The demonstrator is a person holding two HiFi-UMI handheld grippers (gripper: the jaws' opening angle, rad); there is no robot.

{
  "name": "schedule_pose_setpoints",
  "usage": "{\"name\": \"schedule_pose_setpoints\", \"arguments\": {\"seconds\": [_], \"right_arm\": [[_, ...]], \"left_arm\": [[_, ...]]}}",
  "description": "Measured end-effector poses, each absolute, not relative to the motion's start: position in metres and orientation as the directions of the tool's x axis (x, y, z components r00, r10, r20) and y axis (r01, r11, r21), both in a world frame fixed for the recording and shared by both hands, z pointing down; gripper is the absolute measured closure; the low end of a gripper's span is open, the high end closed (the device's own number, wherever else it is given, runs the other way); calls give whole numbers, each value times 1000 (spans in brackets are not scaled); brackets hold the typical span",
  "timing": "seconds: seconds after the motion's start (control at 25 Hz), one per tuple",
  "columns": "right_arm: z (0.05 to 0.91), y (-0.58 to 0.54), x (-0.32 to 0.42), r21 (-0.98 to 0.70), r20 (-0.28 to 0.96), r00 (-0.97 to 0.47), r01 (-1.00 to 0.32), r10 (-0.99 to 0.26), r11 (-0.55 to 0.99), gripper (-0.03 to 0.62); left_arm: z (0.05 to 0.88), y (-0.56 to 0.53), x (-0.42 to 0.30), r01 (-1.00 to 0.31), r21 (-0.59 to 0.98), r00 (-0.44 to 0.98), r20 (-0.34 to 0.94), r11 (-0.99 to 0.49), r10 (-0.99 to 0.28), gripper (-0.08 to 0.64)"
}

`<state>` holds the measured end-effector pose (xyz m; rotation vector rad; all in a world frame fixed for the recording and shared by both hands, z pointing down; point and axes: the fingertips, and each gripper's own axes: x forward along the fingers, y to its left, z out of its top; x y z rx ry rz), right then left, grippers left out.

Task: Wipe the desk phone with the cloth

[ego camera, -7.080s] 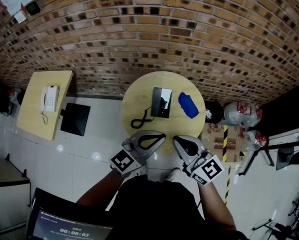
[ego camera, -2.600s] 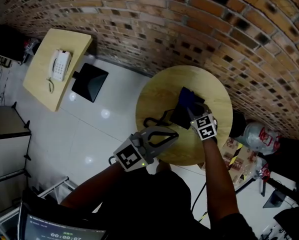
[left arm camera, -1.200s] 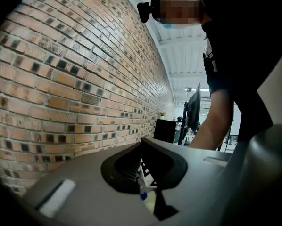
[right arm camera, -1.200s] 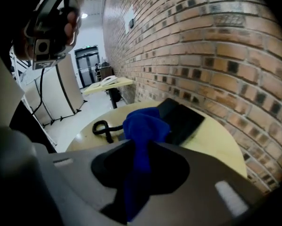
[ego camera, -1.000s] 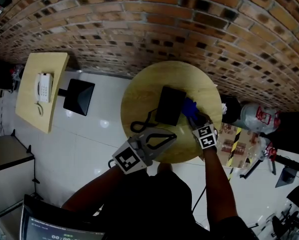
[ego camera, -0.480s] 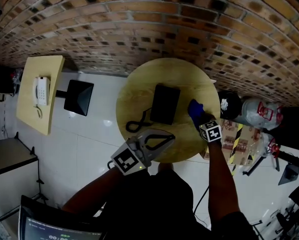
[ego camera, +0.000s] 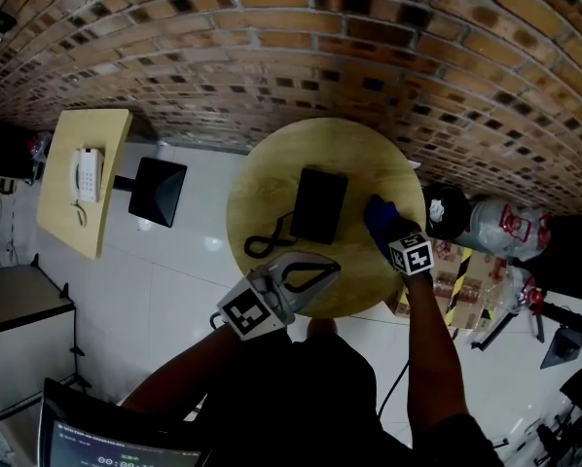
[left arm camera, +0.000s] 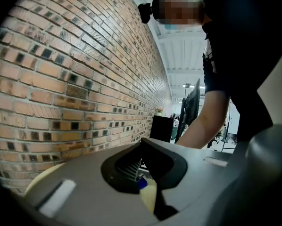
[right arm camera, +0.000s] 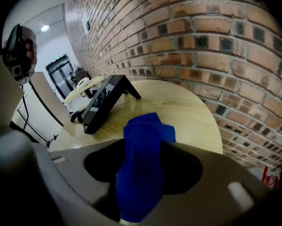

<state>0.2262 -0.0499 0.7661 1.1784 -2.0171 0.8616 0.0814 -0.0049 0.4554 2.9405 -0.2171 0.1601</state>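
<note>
On the round wooden desk (ego camera: 272, 178), the black desk phone (ego camera: 318, 205) sits central, its long axis running from near edge to far edge. Just to its right, towards the right edge, the blue cloth (ego camera: 377, 212) sits loose between the opening jaws of the right hand-held gripper (right arm camera: 145, 147). The left hand-held gripper (ego camera: 336, 265) hovers, pressed together, at the near edge.

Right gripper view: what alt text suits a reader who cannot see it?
A blue cloth sits between the opening jaws of the hand-held gripper. Beyond, a desk phone stands on a round wooden table beside a brick wall.
</note>
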Motion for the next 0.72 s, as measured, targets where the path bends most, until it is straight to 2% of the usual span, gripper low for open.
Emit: {"name": "schedule_pose_setpoints", "arguments": {"seconds": [0.16,0.36,0.48,0.6,0.64,0.72], "right_arm": [[704,-60,220,-200,676,-427,-891,-601,408,374],[572,-51,176,-137,413,-535,-837,-737,530,374],[493,-22,132,-50,257,-591,-798,-765,600,378],[436,17,87,-49,149,-632,-773,-761,632,393],[422,29,76,-64,125,-633,-774,-764,630,415],[404,49,60,-92,103,-619,-786,-779,612,507]], "left_arm": [[442,-2,81,-183,168,980,111,-969,-166,559],[417,1,73,-227,145,972,88,-963,-216,560],[400,4,63,-233,128,972,69,-964,-226,559],[386,14,48,-222,105,975,54,-969,-217,559],[382,18,41,-217,104,976,50,-971,-212,559],[376,26,29,-204,110,979,44,-973,-201,559]]}}
